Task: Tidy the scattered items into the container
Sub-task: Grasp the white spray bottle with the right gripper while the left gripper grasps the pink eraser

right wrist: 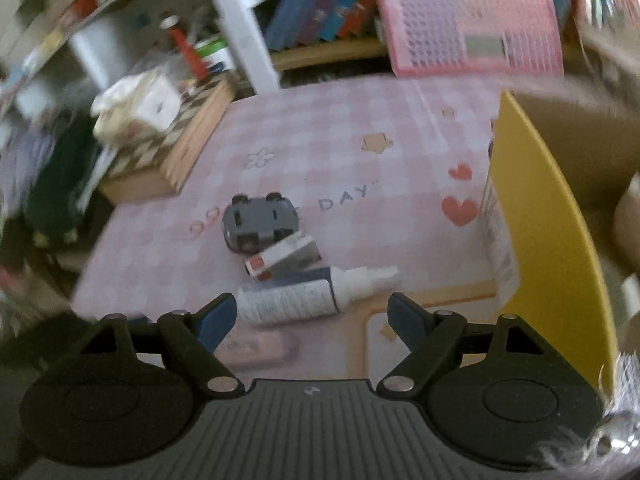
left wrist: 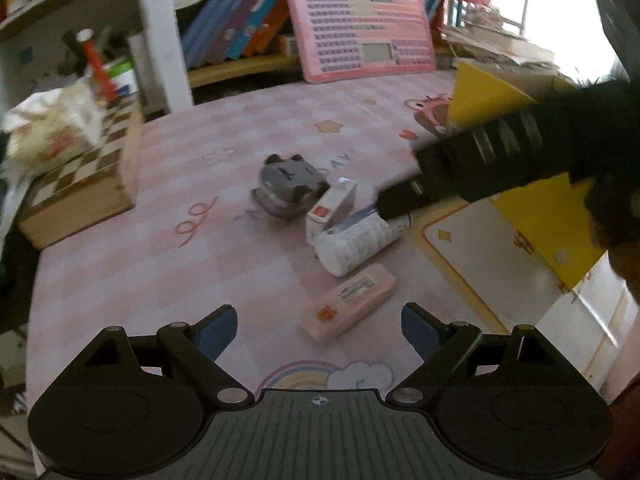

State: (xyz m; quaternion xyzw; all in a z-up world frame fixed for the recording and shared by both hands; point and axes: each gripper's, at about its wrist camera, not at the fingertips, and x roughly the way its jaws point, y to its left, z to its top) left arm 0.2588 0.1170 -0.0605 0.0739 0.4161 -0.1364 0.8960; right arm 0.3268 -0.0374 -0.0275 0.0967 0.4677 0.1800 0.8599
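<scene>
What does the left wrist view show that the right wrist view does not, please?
Only the left wrist view shows the right gripper from outside, reaching over the white tube, and the pink case sharply. Only the right wrist view shows the tube's cap unobstructed. Both share the overturned toy car, the small box and the yellow container.

The pink checked mat (right wrist: 320, 152) carries the only clear word, "DAY" (right wrist: 344, 199) with a closing quote mark, at about one o'clock from the upturned grey toy car (right wrist: 260, 222). In the left wrist view the same word (left wrist: 339, 160) shows only partly, at about one o'clock from the car. The white tube (right wrist: 292, 300) and the pink packet (left wrist: 350, 306) bear small print, probably product labels, too blurred to read.
</scene>
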